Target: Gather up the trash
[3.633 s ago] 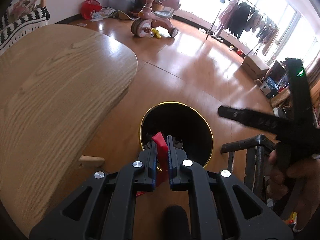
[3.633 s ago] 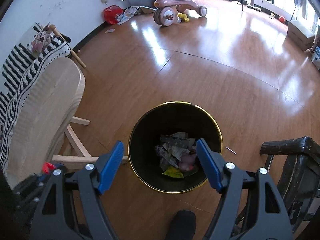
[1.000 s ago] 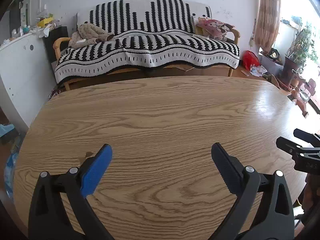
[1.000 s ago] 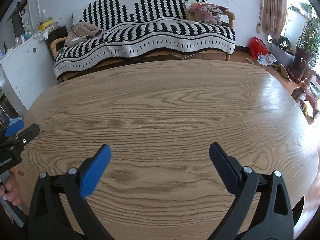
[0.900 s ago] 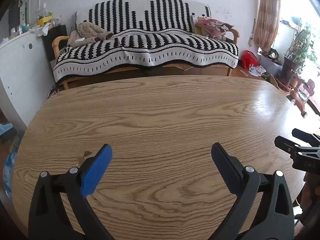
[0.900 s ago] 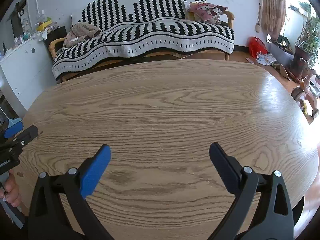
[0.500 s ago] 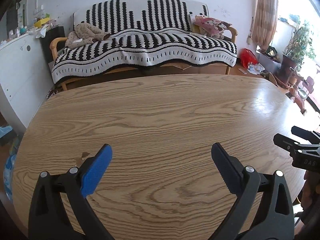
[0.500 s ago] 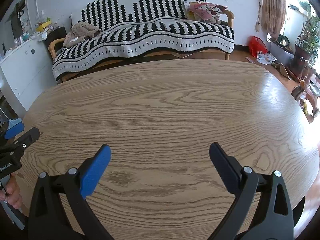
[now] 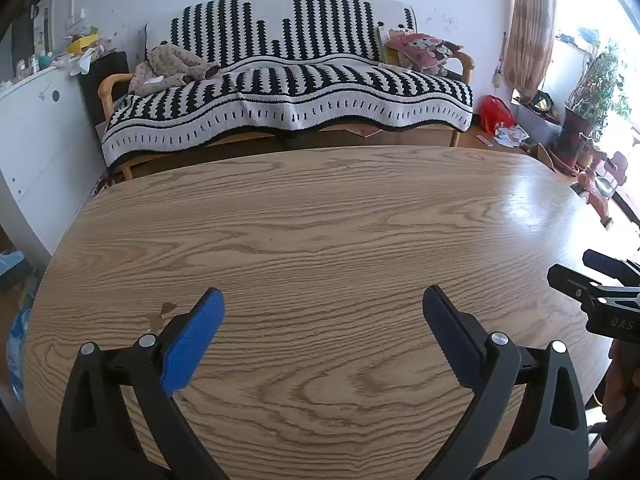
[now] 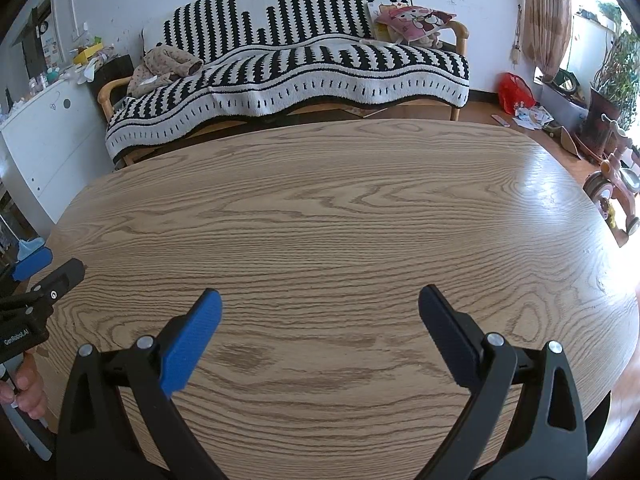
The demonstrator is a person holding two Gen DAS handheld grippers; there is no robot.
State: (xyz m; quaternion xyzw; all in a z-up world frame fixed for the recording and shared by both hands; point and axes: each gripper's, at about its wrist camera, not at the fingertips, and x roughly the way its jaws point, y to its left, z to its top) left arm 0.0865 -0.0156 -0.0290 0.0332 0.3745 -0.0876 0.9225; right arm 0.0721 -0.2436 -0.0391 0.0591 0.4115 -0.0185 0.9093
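My left gripper (image 9: 320,320) is open and empty, held low over the near side of an oval wooden table (image 9: 320,216). My right gripper (image 10: 318,320) is open and empty over the same table (image 10: 320,200). The right gripper also shows at the right edge of the left wrist view (image 9: 600,292), and the left gripper shows at the left edge of the right wrist view (image 10: 36,284). I see no trash on the tabletop; a small brown stain (image 9: 164,312) marks the wood near my left fingertip. The trash bin is out of view.
A sofa with a black-and-white striped blanket (image 9: 280,92) stands behind the table. A white cabinet (image 9: 36,128) is at the left. A red bag (image 10: 516,94), papers, plants and a pink tricycle (image 10: 616,188) are on the floor at the right.
3.6 s ago my left gripper was shut on a red scrap over the black bin; now both grippers are open and empty and face the table. In the last second they barely moved.
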